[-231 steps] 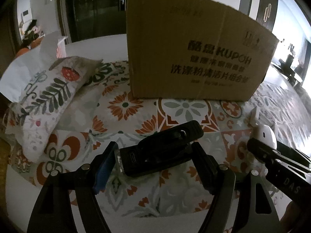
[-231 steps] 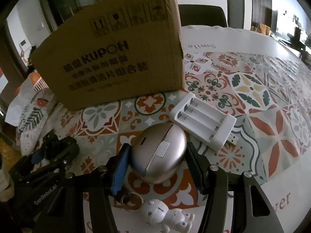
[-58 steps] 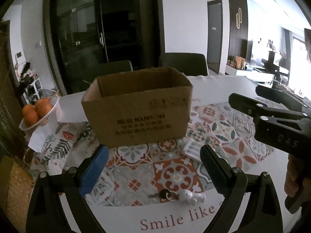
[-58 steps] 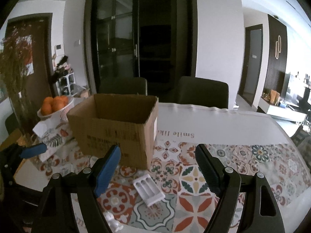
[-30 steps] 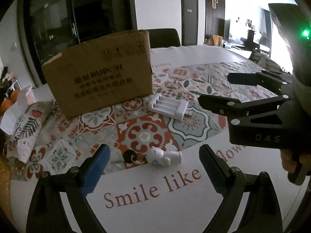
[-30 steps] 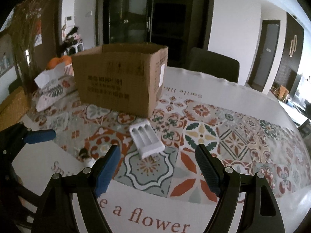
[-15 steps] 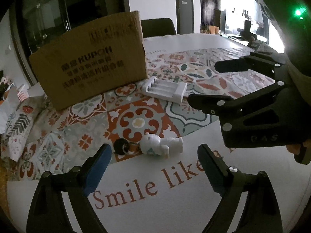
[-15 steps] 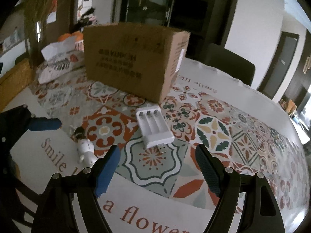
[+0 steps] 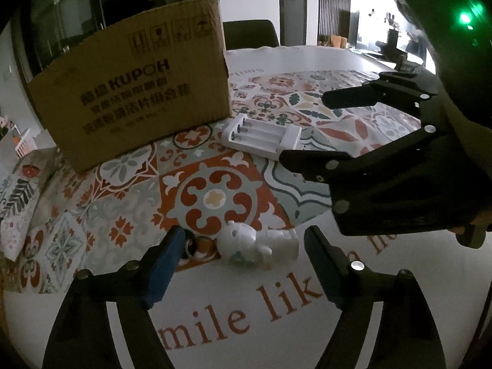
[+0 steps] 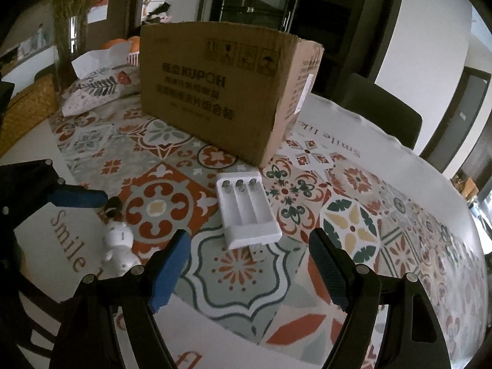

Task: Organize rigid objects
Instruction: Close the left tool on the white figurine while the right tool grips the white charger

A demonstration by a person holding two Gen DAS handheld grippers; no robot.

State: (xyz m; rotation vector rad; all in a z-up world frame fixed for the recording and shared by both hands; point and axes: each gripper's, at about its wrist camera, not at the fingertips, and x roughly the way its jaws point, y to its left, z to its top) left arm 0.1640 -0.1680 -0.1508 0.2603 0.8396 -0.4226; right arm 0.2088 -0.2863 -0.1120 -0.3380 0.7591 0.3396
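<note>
Left claw [image 9: 243, 256]: closing around the small white robot-figure keychain [image 9: 259, 244]; blue pads either side of it, not yet pressing, nothing grasped.
Right claw [image 10: 249, 264]: released, spread wide, empty; hovering just near of the white plastic three-slot battery charger [image 10: 246, 207].
Keychain: lying on its side on the desk, at the edge where the white border meets the tile pattern; dark ring and fob [image 9: 193, 247] at its left end, just beside the left blue pad.
Charger: flat on the tiled part of the desk, slots empty, between the right claw and the box, near the box's right corner but apart from it.
Desk [image 10: 384, 215]: round, covered with a cloth of red, green and grey tile motifs with a white border.
Brown cardboard box [image 10: 221, 92]: upright at the far middle, top open; contents hidden from both views.
Floral fabric tissue pouch [image 10: 95, 89]: far left, beside the box.
Progress: two loose items left on the desk, both lined up for a pick; judged next, clench on each and carry to the box. Amount already boxed cannot be told.
Writing: "KUPOH" with Chinese lines and handling symbols on the box; "Smile like a flower" partly readable along the cloth border.
</note>
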